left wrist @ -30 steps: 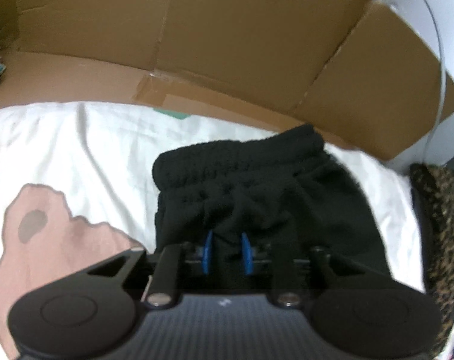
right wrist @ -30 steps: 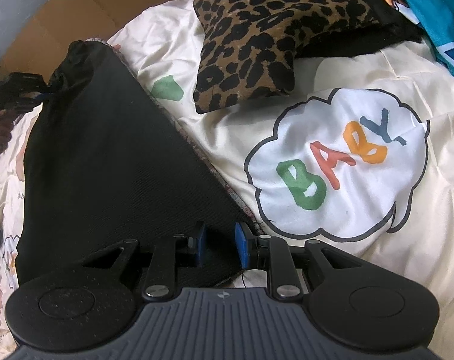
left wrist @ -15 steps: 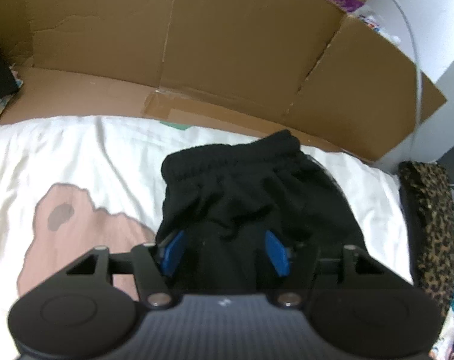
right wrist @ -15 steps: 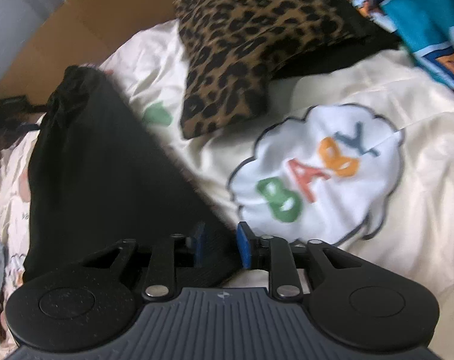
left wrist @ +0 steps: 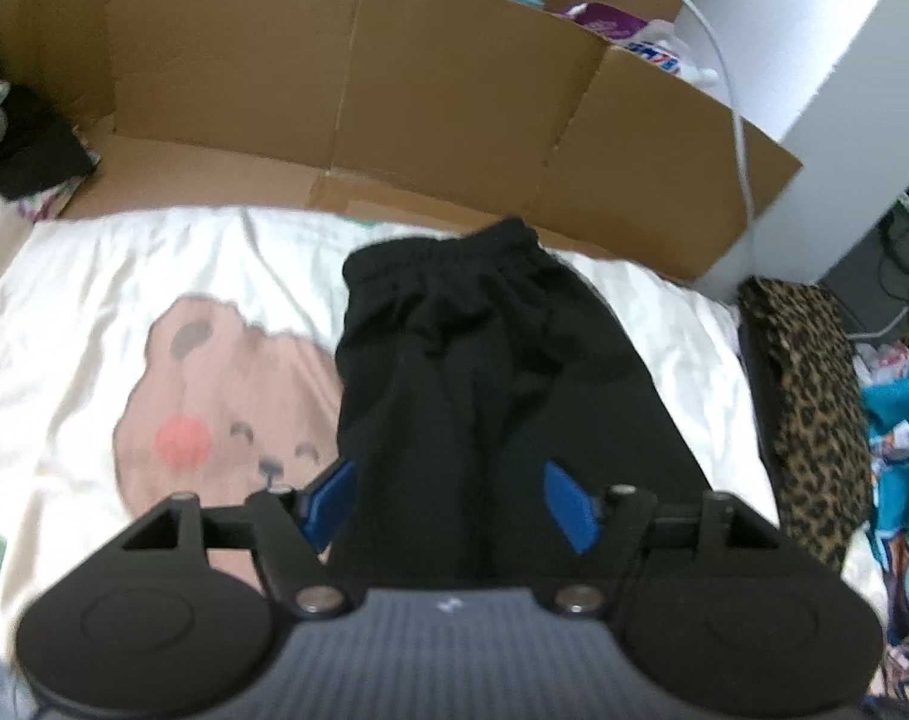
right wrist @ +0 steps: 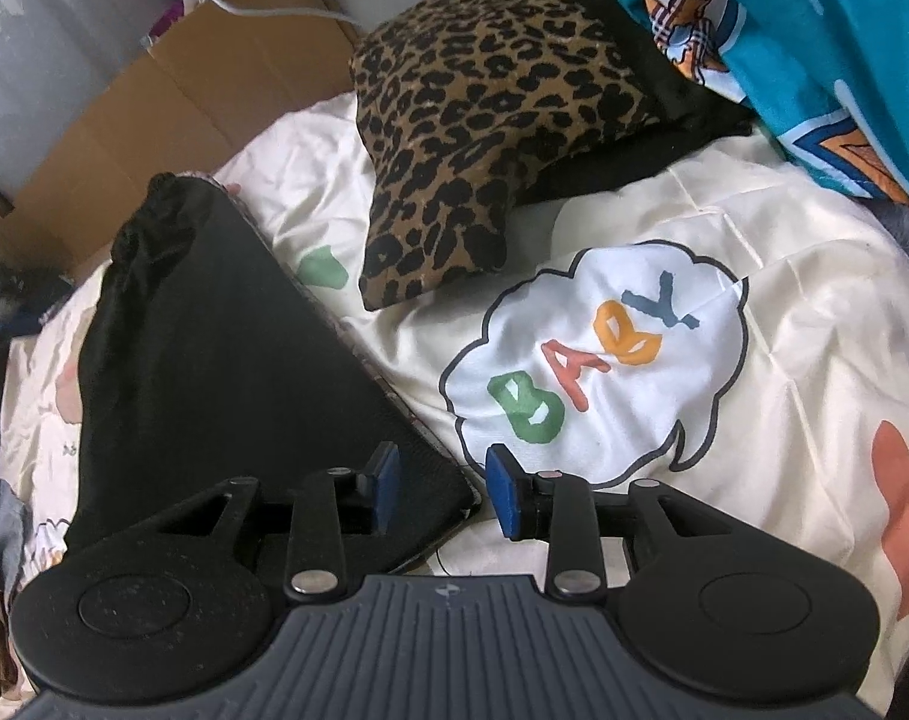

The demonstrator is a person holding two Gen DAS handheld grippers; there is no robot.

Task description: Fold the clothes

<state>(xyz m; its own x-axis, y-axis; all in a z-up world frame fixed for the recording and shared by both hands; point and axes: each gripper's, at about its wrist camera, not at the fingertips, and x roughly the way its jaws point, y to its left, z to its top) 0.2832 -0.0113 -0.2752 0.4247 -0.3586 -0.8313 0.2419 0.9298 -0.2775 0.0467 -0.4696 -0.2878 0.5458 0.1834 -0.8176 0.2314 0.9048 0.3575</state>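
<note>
- Black shorts (left wrist: pixel 484 372) lie flat on the bed sheet (left wrist: pixel 94 300), waistband at the far end near the cardboard (left wrist: pixel 454 90).
- We see our left gripper (left wrist: pixel 448 498) above the near part of the shorts, jaws wide and opening; the blue pads (left wrist: pixel 565 504) stand on either side of the dark cloth, and neither presses on it.
- From the right wrist view, the shorts (right wrist: pixel 214 360) show a straight edge running diagonally towards our right gripper (right wrist: pixel 439 492).
- Our right gripper's jaws stand at a middling gap and are opening; the near corner of the shorts sits between them, with the left pad (right wrist: pixel 385 483) over the cloth and the other over the sheet (right wrist: pixel 784 360). We see no pad squeezing the cloth.
- Just beside the shorts, to the right, lies a leopard cushion (right wrist: pixel 484 138), resting on the sheet.
- A "BABY" print (right wrist: pixel 592 354) on the sheet lies just past the right gripper, and a bear print (left wrist: pixel 226 396) lies left of the shorts in the left wrist view.
- Teal cloth (right wrist: pixel 784 48) is bunched at the far right, beyond the cushion.
</note>
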